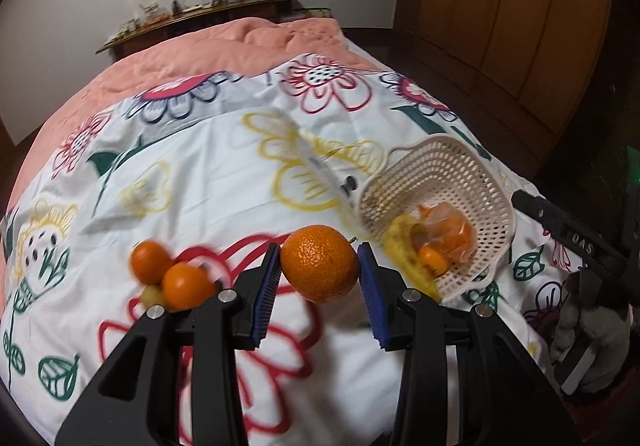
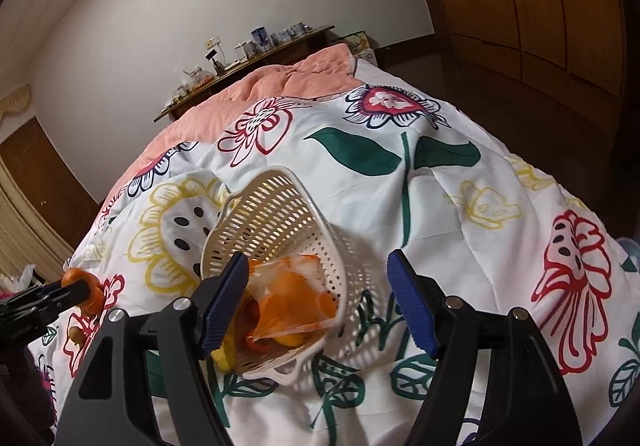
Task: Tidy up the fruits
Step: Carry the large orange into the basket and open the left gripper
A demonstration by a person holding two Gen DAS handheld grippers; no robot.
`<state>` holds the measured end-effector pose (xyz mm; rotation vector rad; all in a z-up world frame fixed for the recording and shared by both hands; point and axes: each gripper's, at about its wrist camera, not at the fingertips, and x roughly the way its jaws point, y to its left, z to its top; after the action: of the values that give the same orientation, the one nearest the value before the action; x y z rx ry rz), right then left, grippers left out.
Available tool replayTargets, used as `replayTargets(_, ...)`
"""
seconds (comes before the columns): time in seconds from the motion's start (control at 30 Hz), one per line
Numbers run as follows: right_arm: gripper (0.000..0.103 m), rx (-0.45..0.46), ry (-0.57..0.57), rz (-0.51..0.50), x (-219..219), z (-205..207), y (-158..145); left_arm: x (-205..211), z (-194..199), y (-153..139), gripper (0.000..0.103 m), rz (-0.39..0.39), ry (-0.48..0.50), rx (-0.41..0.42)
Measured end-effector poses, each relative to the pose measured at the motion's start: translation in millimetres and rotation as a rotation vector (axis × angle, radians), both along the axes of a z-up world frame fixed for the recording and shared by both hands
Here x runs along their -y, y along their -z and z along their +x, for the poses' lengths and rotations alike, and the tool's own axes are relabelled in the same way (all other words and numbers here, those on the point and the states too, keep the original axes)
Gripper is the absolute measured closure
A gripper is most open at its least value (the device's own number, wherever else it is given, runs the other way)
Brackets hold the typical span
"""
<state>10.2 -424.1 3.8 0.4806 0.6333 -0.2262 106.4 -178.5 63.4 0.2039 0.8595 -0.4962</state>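
Note:
My left gripper [image 1: 319,272] is shut on a large orange [image 1: 319,264] and holds it above the bed. Two smaller oranges [image 1: 150,261] [image 1: 187,285] and a small green fruit [image 1: 153,296] lie on the cover to its left. A white plastic basket [image 1: 440,181] lies tilted to its right, with a banana [image 1: 406,254] and a clear bag of orange fruit [image 1: 448,234] inside. In the right wrist view my right gripper [image 2: 316,298] is open over the basket [image 2: 272,213] and the bag [image 2: 292,302]. The left gripper [image 2: 60,296] shows at the left edge, holding the orange [image 2: 72,275].
A white floral bedcover [image 1: 224,173] lies over a pink quilt [image 1: 224,45]. A wooden shelf [image 1: 200,17] with jars stands behind the bed. Wooden wardrobes [image 1: 512,5] stand at the right. A grey soft thing [image 1: 592,310] sits at the bed's right edge.

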Motion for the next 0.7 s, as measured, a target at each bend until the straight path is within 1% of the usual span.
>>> replayTargets(0.13,0.031,0.001,-0.002,0.021,4.7,-4.4,4.7,27.8,11.9,6.4,0.063,0.006,0.039,-0.021)
replayTargets(0.37,0.031,0.002,-0.023,0.037,3.2,-5.4,8.7,61.5,22.2,15.7,0.063,0.034,0.089,-0.034)
replayTargets(0.57,0.031,0.006,-0.030,0.050,3.6,-4.8,10.5,79.7,31.1,23.5,0.063,0.048,0.110,-0.048)
replayTargets(0.7,0.031,0.003,-0.032,0.054,3.1,-3.1,11.8,88.1,40.3,27.2,0.063,0.036,0.117,-0.066)
